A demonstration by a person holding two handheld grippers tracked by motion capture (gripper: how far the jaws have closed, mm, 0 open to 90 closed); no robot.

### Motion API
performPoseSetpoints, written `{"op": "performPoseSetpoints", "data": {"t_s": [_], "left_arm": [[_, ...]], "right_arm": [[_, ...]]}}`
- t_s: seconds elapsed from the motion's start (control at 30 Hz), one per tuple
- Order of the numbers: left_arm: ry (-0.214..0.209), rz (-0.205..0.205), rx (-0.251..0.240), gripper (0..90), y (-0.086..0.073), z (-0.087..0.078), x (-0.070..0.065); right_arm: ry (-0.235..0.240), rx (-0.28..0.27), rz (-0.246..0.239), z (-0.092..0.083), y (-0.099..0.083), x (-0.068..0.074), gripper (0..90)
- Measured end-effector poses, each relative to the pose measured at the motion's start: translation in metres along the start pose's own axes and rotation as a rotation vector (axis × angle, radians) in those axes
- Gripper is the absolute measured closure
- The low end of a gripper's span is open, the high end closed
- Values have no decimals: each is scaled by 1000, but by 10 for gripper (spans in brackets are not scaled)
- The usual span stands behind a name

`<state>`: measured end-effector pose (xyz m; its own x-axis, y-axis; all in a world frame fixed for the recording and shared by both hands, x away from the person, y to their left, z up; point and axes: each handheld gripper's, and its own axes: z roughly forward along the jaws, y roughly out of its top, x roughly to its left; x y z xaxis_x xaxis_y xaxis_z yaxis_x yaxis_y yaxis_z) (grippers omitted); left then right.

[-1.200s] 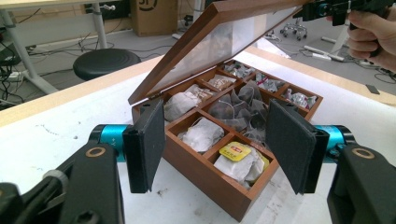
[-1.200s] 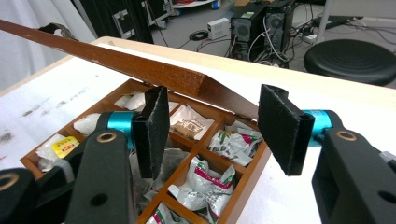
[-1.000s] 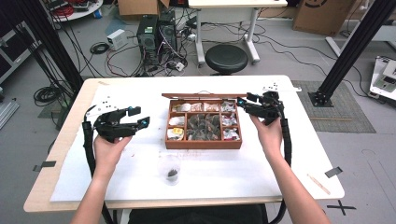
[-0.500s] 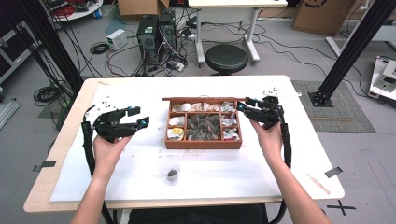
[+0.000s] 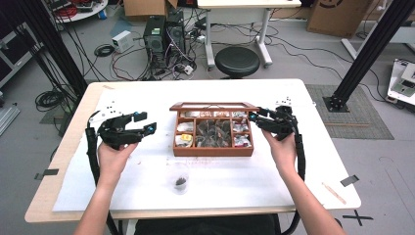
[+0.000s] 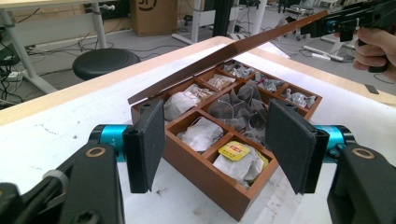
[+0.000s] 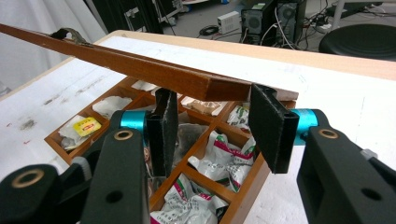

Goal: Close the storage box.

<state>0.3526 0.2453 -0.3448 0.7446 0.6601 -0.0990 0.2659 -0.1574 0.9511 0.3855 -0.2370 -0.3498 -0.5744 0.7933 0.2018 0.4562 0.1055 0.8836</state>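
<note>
Lid [image 7: 154,74] lowered, half-raised over wooden tea box [image 5: 214,150].

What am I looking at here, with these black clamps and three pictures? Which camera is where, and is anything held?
A person holds a two-jaw gripper in each hand. The high view looks down on the table; the other two cameras ride on the grippers. On the table stands a wooden box of tea bags. The right gripper, whose jaws have just been closing, grips the raised lid by its corner. The left gripper is open and empty beside the box.
</note>
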Motion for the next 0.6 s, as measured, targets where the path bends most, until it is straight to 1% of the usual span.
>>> {"op": "performPoseSetpoints", "data": {"t_s": [0.03, 0.07, 0.23, 0.6], "left_arm": [[0, 0, -1, 383, 0, 0, 0], [-1, 0, -1, 383, 0, 0, 0], [-1, 4, 2, 382, 0, 0, 0], [1, 1, -1, 382, 0, 0, 0]], "right_arm": [[1, 5, 7, 0, -1, 0, 540], [3, 4, 2, 0, -1, 0, 540], [11, 11, 12, -1, -6, 0, 541], [18, 24, 15, -2, -13, 1, 543]]}}
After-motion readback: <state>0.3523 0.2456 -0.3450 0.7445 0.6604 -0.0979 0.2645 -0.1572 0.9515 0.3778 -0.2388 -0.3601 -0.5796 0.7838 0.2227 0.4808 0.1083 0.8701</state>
